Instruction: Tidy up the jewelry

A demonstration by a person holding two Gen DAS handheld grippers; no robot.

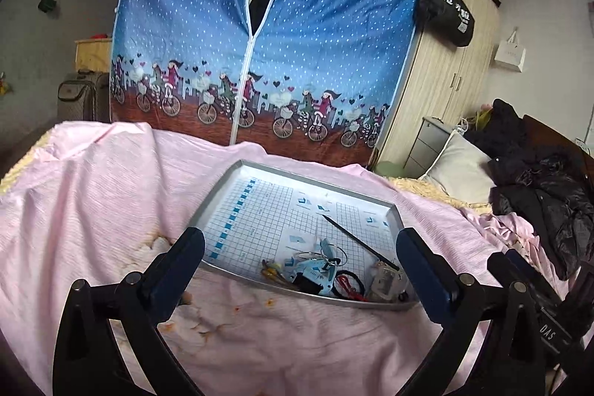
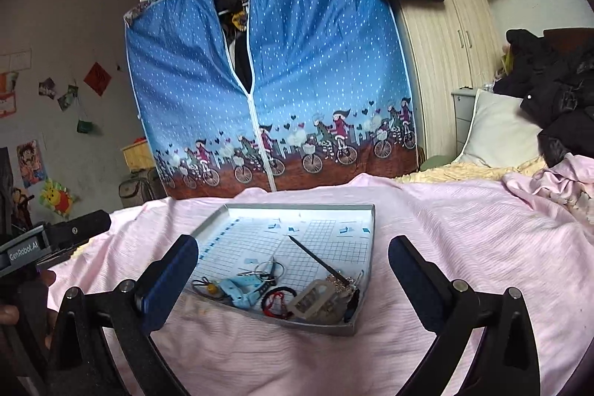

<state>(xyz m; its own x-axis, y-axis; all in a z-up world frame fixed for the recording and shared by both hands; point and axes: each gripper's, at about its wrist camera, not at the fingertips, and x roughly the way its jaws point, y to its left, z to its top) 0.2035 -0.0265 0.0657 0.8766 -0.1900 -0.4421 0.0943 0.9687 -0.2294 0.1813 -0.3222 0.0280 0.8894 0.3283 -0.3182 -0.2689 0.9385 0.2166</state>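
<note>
Left wrist view: your left tool (image 1: 300,270) hangs w/ fingers wide apart, nothing between, over the pink bedsheet (image 1: 92,210). Grey tray (image 1: 222,195) w/ jewelry pile (image 1: 326,270) at its near right corner.

Right wrist view: your right tool (image 2: 293,273) also spread apart, empty; jewelry (image 2: 282,288) along tray's (image 2: 365,210) near edge, black stick (image 2: 315,258) just beyond.

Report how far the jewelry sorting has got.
Done: nothing visible. The jewelry lies heaped at the near end of the tray. In hand: nothing; left tool and right tool hover open, empty. Left: all the sorting.
</note>
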